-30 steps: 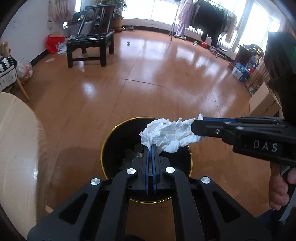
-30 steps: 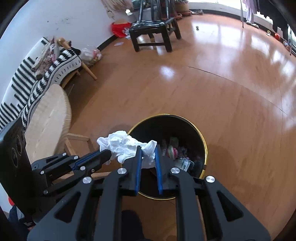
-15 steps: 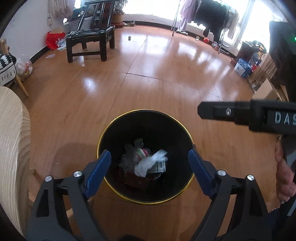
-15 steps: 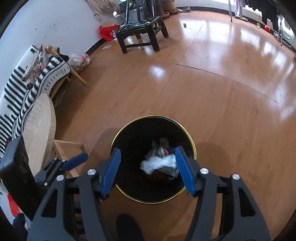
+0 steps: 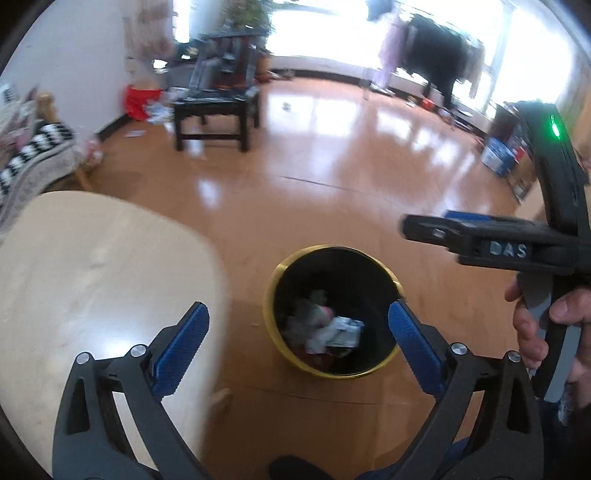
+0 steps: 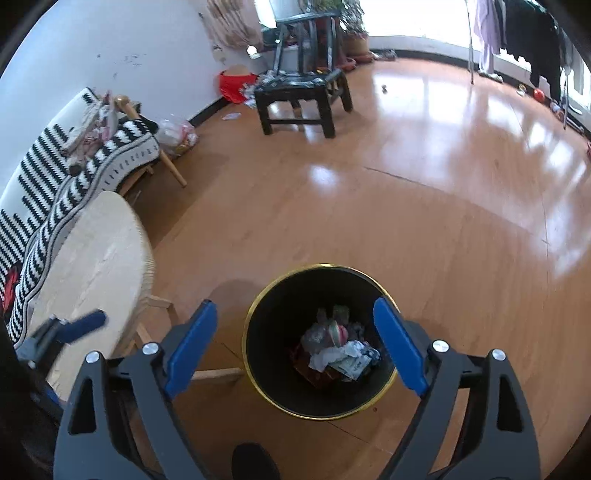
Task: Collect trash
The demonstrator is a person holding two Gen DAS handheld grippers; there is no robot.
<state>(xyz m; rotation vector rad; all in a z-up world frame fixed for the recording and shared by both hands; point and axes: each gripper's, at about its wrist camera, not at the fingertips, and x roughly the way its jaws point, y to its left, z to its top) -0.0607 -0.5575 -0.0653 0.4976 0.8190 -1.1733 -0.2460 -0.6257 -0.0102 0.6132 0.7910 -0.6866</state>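
Ahead of the gripper a glossy wooden floor [image 6: 369, 206] runs to bright windows [image 6: 406, 14], mirroring their glare. A dark wooden chair [image 6: 303, 92] stands far ahead by the white wall [image 6: 110, 44]. To the left sit a pale round table [image 6: 92, 266] and a black-and-white striped throw [image 6: 55, 177]

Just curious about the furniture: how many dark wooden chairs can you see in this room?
1: the chair stands by the far wall, beside a red bag. Others may be out of view.
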